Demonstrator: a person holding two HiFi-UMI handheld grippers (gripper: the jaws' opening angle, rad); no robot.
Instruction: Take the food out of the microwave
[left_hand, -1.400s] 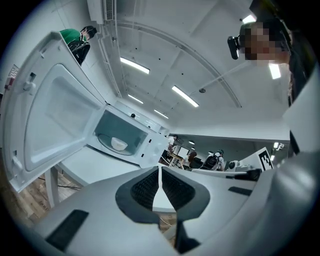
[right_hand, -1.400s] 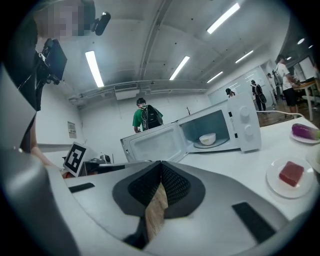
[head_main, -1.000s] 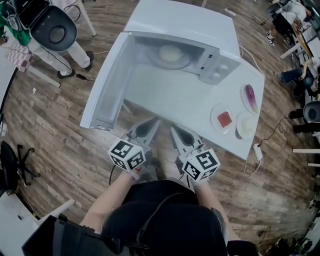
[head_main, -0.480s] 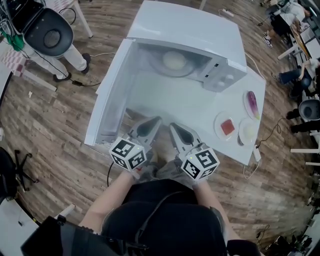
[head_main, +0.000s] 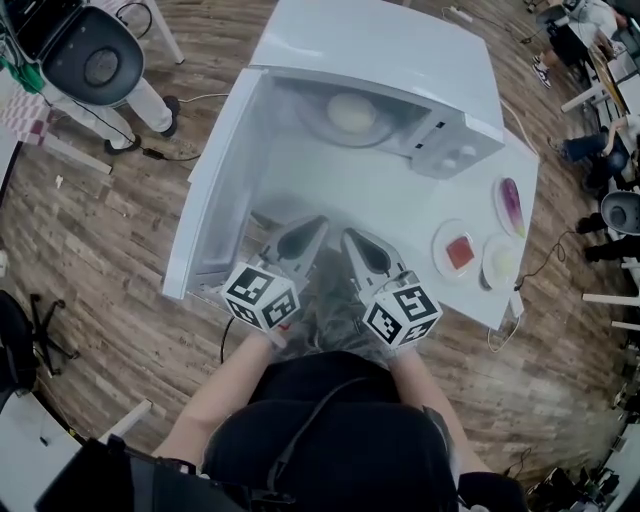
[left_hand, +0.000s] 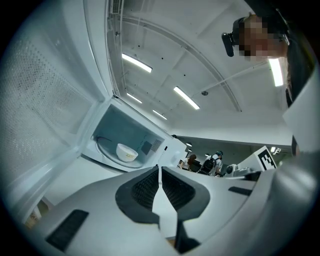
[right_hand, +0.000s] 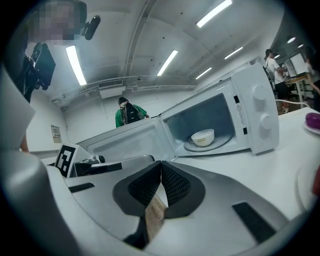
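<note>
The white microwave (head_main: 380, 60) stands on the white table (head_main: 390, 205) with its door (head_main: 215, 180) swung open to the left. Inside, on the glass turntable, sits a white bowl (head_main: 352, 112), also visible in the left gripper view (left_hand: 127, 152) and the right gripper view (right_hand: 202, 137). My left gripper (head_main: 312, 228) and right gripper (head_main: 350, 238) hover side by side over the table's near edge, pointing at the oven and well short of it. The left gripper's tips (left_hand: 159, 167) meet with nothing between them. The right gripper (right_hand: 161, 164) is likewise shut and empty.
Three plates lie at the table's right end: one with red food (head_main: 456, 250), one with a purple piece (head_main: 510, 203) and a pale one (head_main: 500, 262). The open door walls off the left side. An office chair (head_main: 95, 60) stands far left; people are in the background.
Both grippers have moved forward together from just off the table's near edge to over it, toward the open microwave. Their jaws have not changed.
</note>
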